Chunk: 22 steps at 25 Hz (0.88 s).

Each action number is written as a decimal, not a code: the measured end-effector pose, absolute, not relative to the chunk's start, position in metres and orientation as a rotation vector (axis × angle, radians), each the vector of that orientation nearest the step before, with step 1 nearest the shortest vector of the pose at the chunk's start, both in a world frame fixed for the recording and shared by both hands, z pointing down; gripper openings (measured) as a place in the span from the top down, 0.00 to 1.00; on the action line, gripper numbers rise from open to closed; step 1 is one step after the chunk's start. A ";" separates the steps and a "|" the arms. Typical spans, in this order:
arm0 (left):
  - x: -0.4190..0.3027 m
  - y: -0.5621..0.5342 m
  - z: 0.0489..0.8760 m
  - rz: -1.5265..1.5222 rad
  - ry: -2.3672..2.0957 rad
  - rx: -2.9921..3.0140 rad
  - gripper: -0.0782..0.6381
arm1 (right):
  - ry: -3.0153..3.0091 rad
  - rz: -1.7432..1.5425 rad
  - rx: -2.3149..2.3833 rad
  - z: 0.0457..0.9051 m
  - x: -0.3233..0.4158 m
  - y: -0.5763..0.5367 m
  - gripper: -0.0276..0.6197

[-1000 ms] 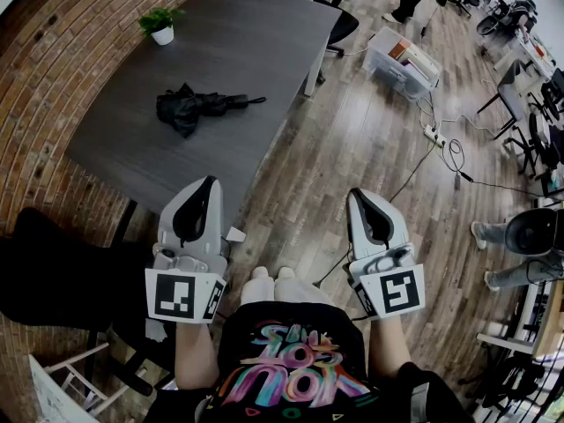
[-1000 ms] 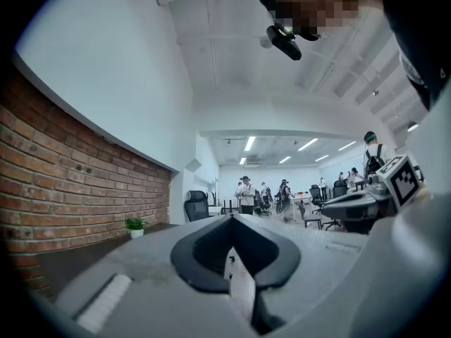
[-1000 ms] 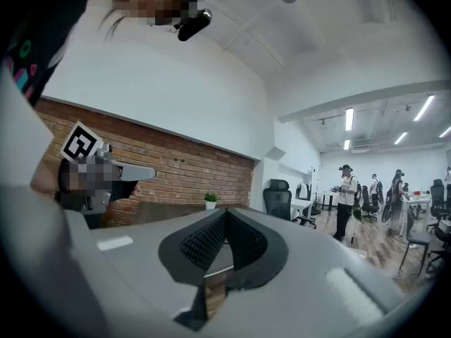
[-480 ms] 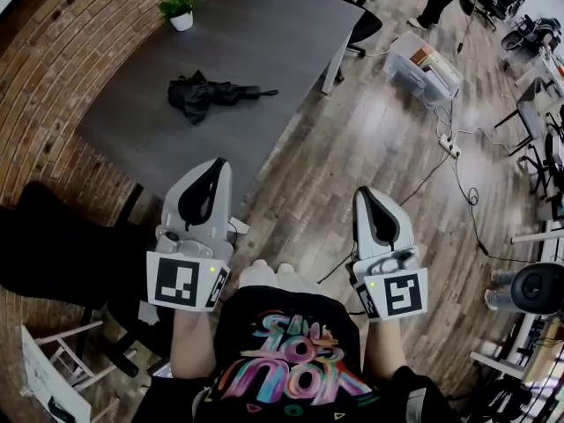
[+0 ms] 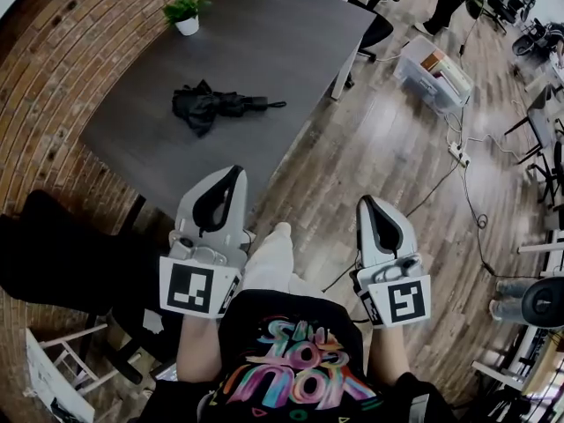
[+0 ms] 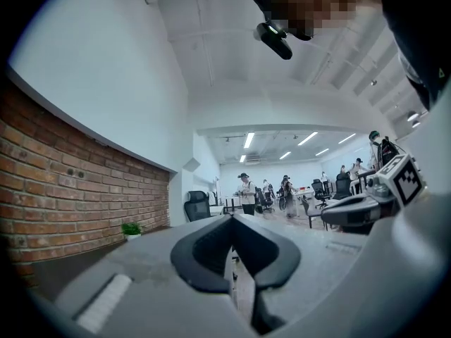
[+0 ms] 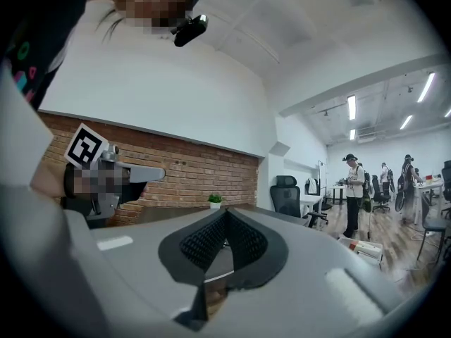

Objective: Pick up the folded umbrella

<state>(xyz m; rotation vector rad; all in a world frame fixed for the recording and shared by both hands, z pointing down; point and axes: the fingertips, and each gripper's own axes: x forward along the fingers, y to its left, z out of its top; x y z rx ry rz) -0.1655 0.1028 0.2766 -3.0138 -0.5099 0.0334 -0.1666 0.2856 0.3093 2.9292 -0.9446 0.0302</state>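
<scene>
While left tool (image 5: 234, 171) and right tool (image 5: 365, 201) are closed, folded umbrella (image 5: 216, 106) lies well ahead.

1. The right tool (image 7: 225, 215) is seen with its jaws closed together, nothing held between them.
2. The left tool (image 7: 151, 173) is seen at the left edge.
3. A potted plant (image 7: 215, 200) is set on the dark worktop (image 7: 169, 213), before a brick wall (image 7: 204, 171).
4. An office chair (image 7: 285, 194) and standing people (image 7: 352, 185) are seen at the right.
</scene>
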 end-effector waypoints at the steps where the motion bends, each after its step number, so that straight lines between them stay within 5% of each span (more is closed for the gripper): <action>1: -0.156 0.102 0.277 0.042 -0.511 -3.017 0.89 | -0.950 0.032 2.923 0.310 -0.158 0.283 0.96; 22: 0.015 0.033 0.290 -0.011 -0.478 -3.121 0.89 | -1.048 0.110 2.819 0.309 0.014 0.192 0.96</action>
